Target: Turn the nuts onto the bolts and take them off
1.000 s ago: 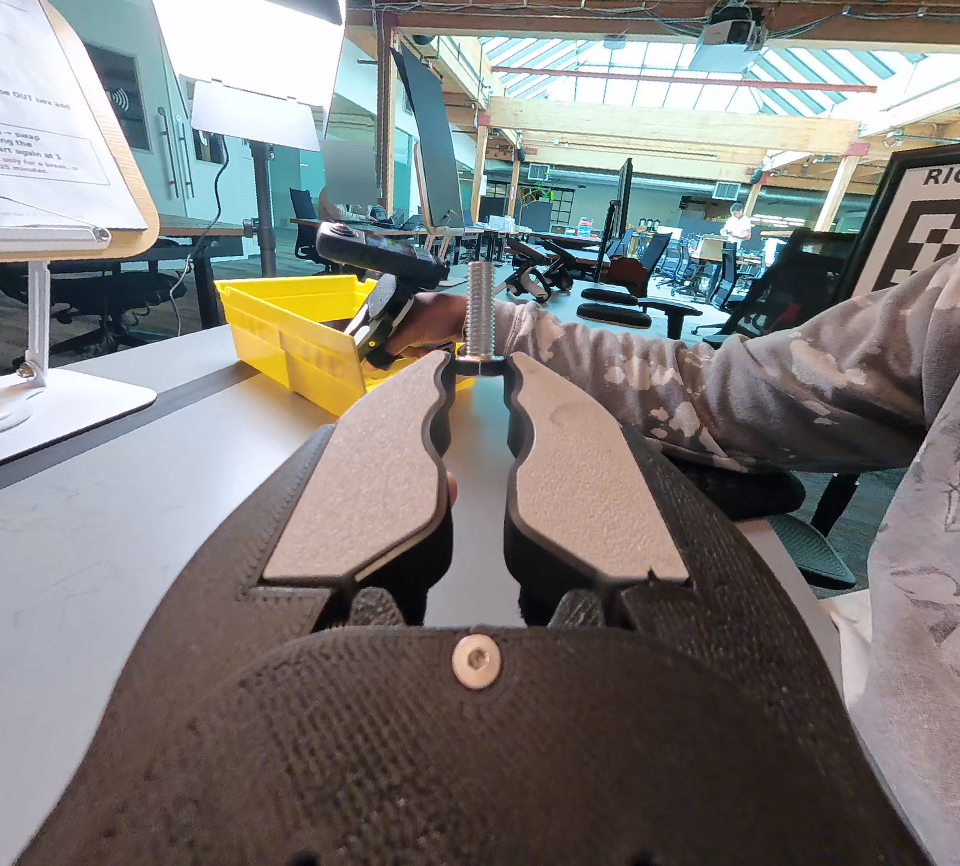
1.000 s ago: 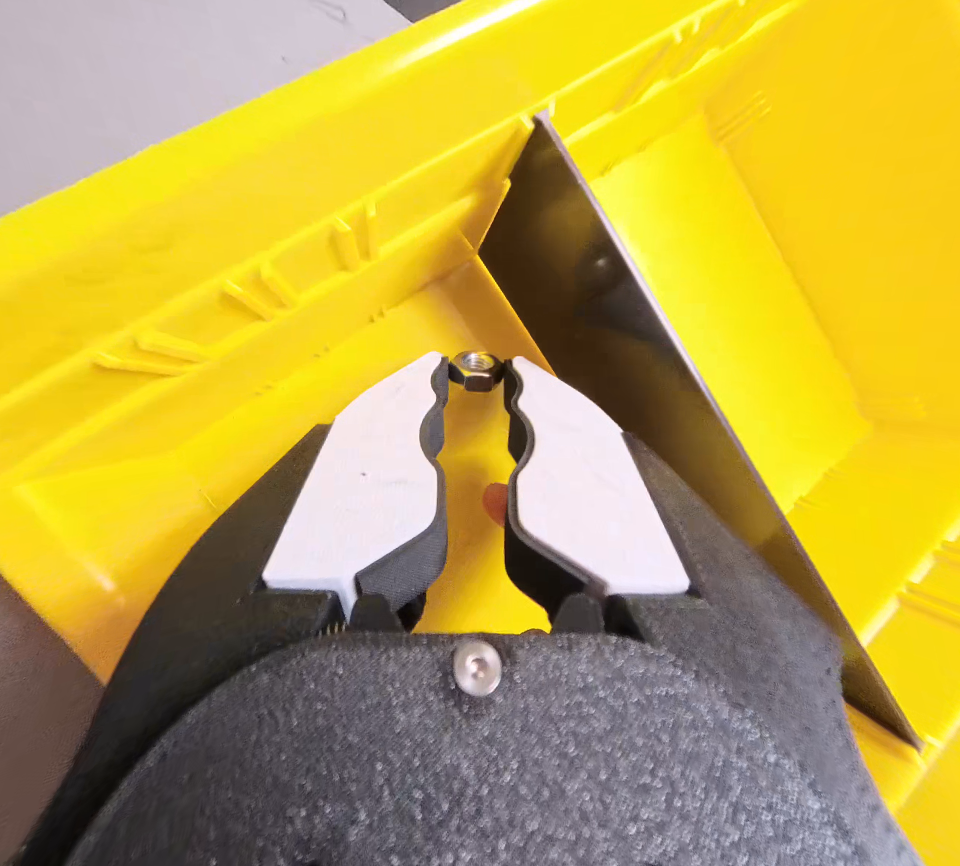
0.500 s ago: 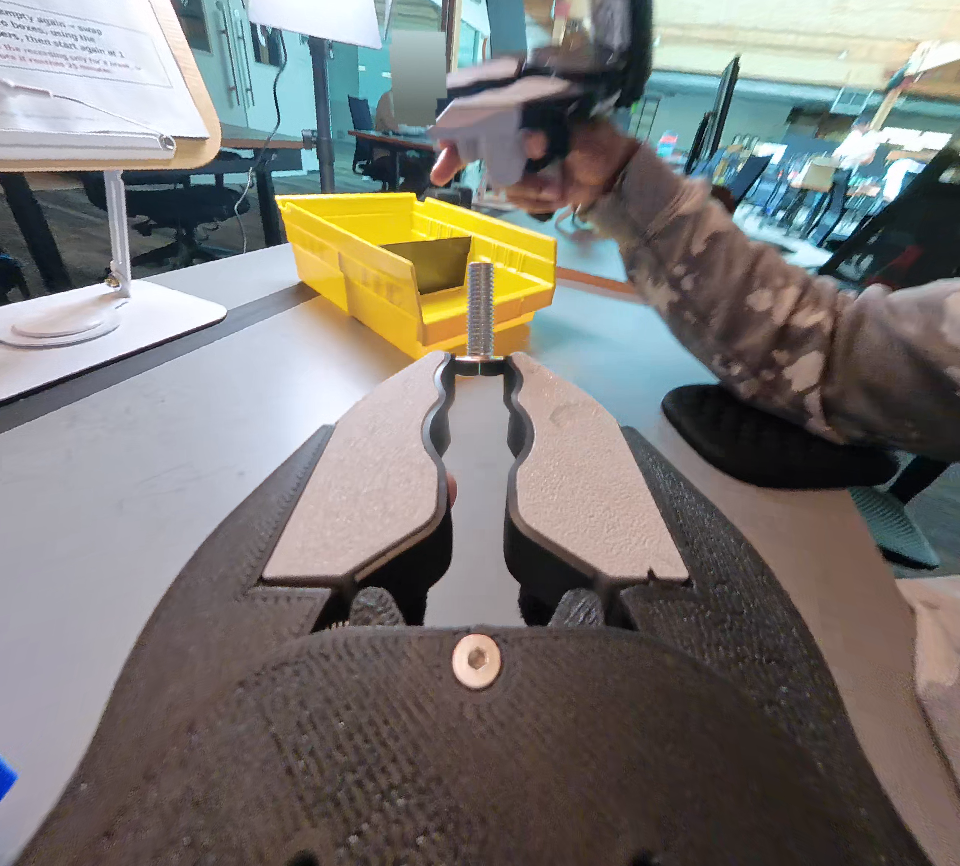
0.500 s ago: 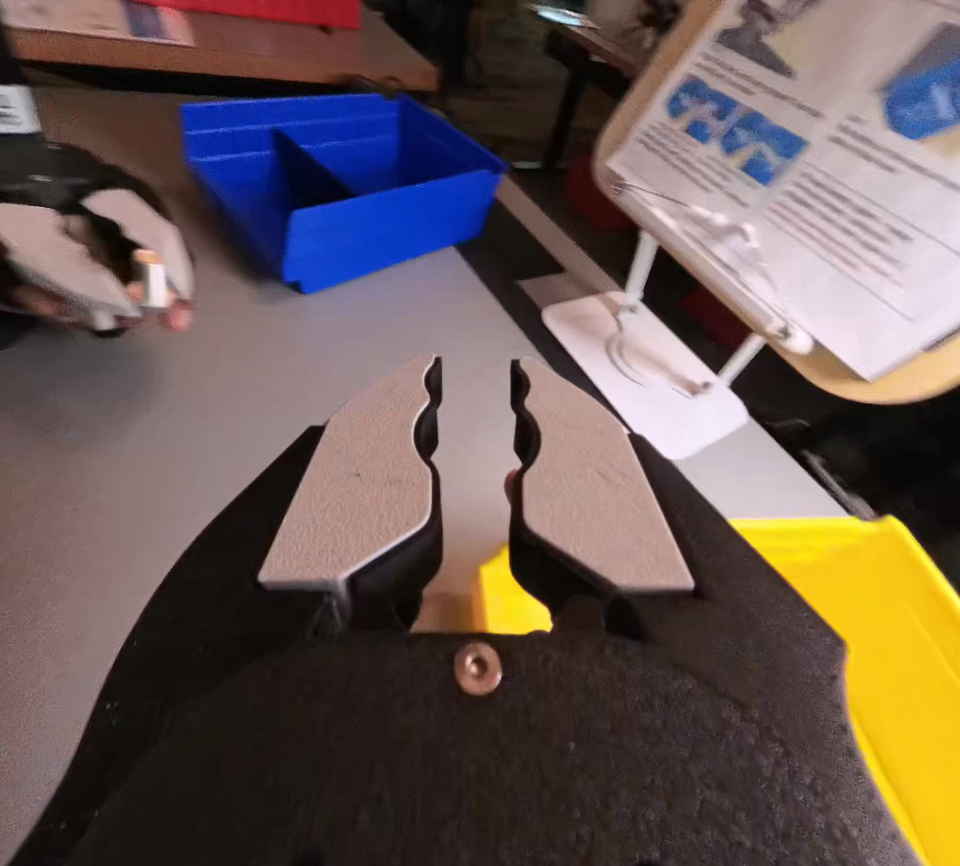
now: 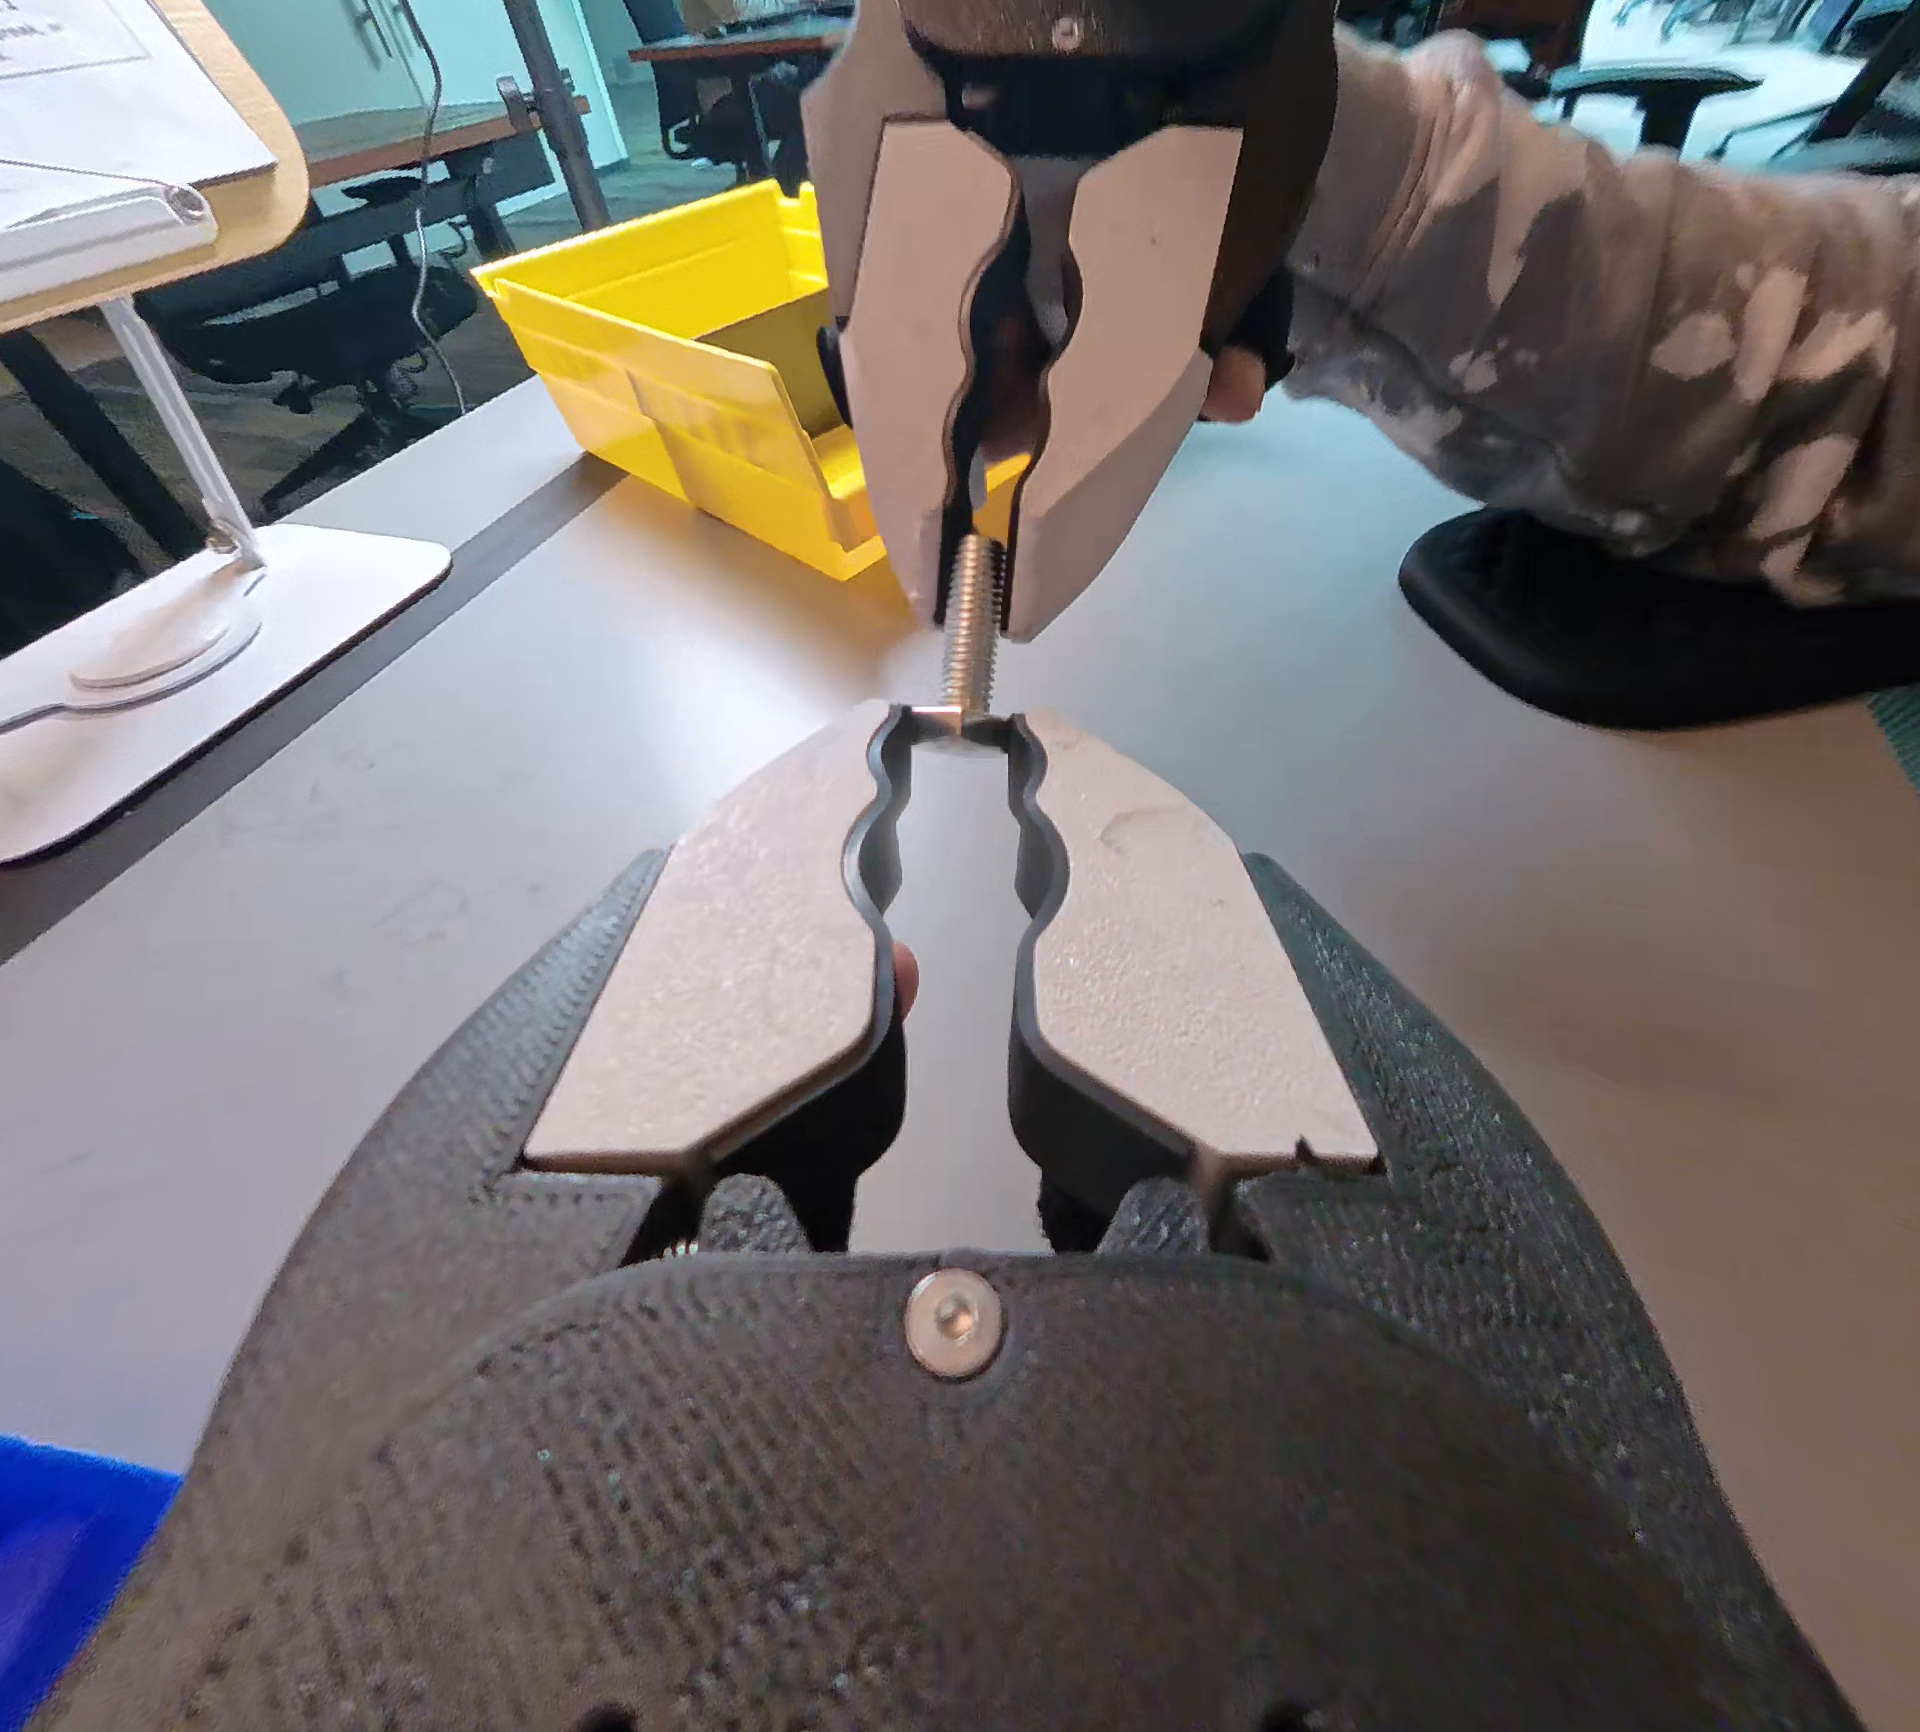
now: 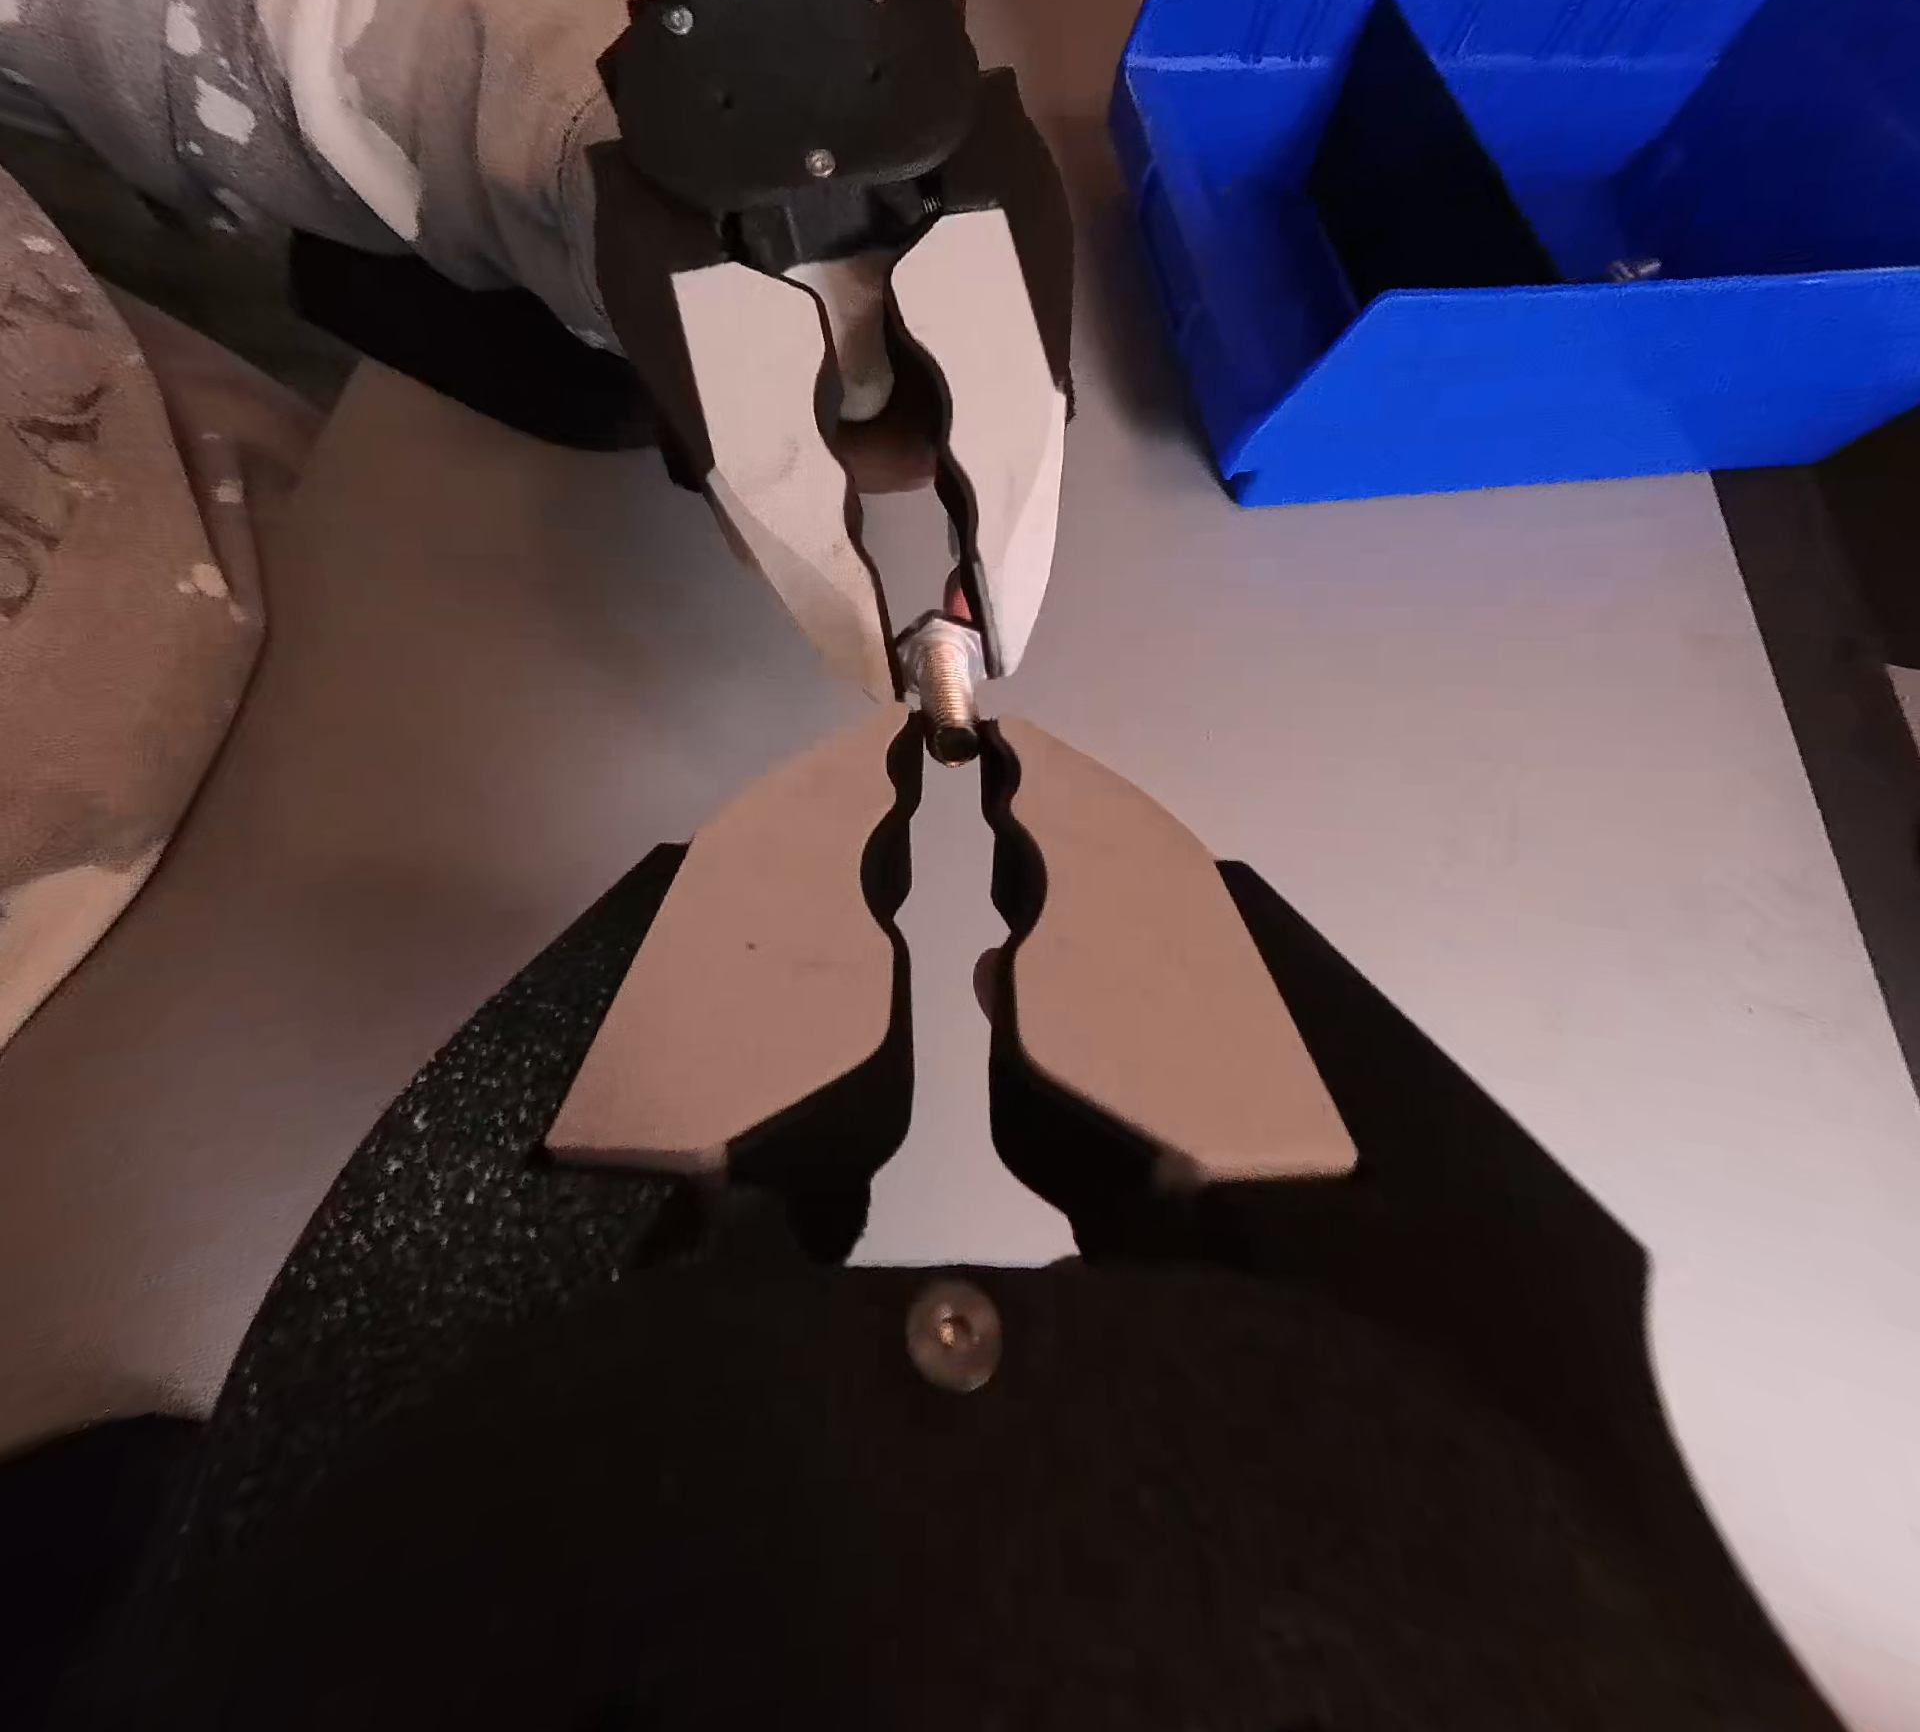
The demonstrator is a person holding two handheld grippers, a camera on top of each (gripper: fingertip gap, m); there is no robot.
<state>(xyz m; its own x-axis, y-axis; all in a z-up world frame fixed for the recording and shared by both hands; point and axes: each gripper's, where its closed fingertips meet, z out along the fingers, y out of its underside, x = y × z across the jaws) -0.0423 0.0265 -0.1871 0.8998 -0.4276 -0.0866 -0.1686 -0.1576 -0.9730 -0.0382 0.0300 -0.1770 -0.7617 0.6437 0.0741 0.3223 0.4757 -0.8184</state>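
Note:
My left gripper is shut on the hex head of a silver bolt and holds it above the grey table, threaded shaft pointing away from me. My right gripper faces it, fingertips closed on the free end of the shaft. In the left wrist view the right gripper comes down from above onto the thread. In the right wrist view the left gripper grips the bolt head. No nut shows on the bolt or in either grasp.
A yellow bin with a dark divider stands behind the bolt. A blue divided bin stands to the right in the right wrist view. A white document stand is at the left, and a black chair armrest at the table's right edge. The tips of both grippers are at nearly the same place.
The right gripper was at a nut in the yellow bin, came away open and empty, swung over and closed on the bolt's thread. The left gripper kept hold of the bolt head.

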